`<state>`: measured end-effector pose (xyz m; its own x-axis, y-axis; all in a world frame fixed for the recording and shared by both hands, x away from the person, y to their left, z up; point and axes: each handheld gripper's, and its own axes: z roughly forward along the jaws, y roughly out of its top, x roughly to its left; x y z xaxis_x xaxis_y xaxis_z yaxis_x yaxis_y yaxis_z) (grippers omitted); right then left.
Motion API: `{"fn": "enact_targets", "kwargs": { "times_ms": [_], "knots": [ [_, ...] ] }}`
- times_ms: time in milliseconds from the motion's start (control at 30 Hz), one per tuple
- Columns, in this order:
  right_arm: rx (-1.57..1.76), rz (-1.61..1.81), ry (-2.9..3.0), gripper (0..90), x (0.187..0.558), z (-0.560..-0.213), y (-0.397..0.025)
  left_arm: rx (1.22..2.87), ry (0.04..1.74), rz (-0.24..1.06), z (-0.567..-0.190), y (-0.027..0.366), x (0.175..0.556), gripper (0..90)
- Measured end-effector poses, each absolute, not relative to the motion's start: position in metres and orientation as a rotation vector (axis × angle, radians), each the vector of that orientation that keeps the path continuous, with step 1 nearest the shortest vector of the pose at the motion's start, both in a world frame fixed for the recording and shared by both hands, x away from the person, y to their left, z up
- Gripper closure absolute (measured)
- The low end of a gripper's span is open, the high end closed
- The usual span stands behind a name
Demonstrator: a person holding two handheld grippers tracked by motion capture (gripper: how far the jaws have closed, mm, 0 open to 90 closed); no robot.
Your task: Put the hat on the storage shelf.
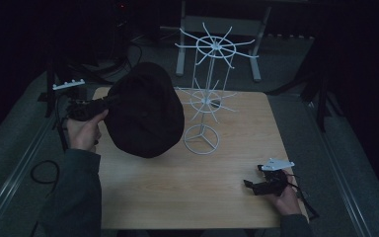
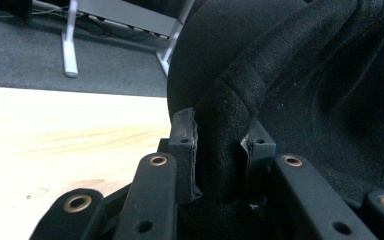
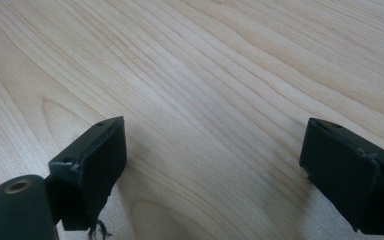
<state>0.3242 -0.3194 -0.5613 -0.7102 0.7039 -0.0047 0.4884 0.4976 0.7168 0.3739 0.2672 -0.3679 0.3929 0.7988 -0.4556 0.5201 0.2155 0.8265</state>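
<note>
Hat: black felt-like hat (image 1: 145, 111), held up above the left half of the bench (image 1: 177, 197), crown facing the camera in the high view; just beside the white wire rack (image 1: 205, 94), whether touching it I cannot tell

Fabric: soft, matt and napped, seen close in the left gripper view (image 2: 300, 75); likely light, and it should fold rather than crack; not slippery, so the pads ought to bite well

Hold: the left claw (image 2: 220, 150) is clamped on the rolled edge of the brim, one jaw on either side of the thick fold; that edge looks the stiffest part, a fair place to grip; a pinch on the crown would probably dent it

Risk: held by one edge alone, the hat may droop or swing as it moves; the brim could slip if the fold flattens

Left claw: at the left bench edge in the high view (image 1: 96, 106), the person's hand around its body

Rack: two tiers of spokes on a ring foot, standing at the far middle of the bench; thin wire, probably easy to tip if the hat is pushed against it

Right claw: resting low at the near right corner (image 1: 250, 186), jaws wide apart with bare wood between them (image 3: 215, 160); well apart from hat and rack
</note>
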Motion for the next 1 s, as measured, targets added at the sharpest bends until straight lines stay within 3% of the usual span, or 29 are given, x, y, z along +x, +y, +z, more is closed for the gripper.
{"fn": "enact_targets", "kwargs": {
  "times_ms": [1000],
  "knots": [
    [1.007, 1.030, 2.447, 11.3, 0.324, -0.561, -0.320, 1.351, 1.220, 0.239, -0.345, 0.270, 0.380, 73.5]
  ]
}}
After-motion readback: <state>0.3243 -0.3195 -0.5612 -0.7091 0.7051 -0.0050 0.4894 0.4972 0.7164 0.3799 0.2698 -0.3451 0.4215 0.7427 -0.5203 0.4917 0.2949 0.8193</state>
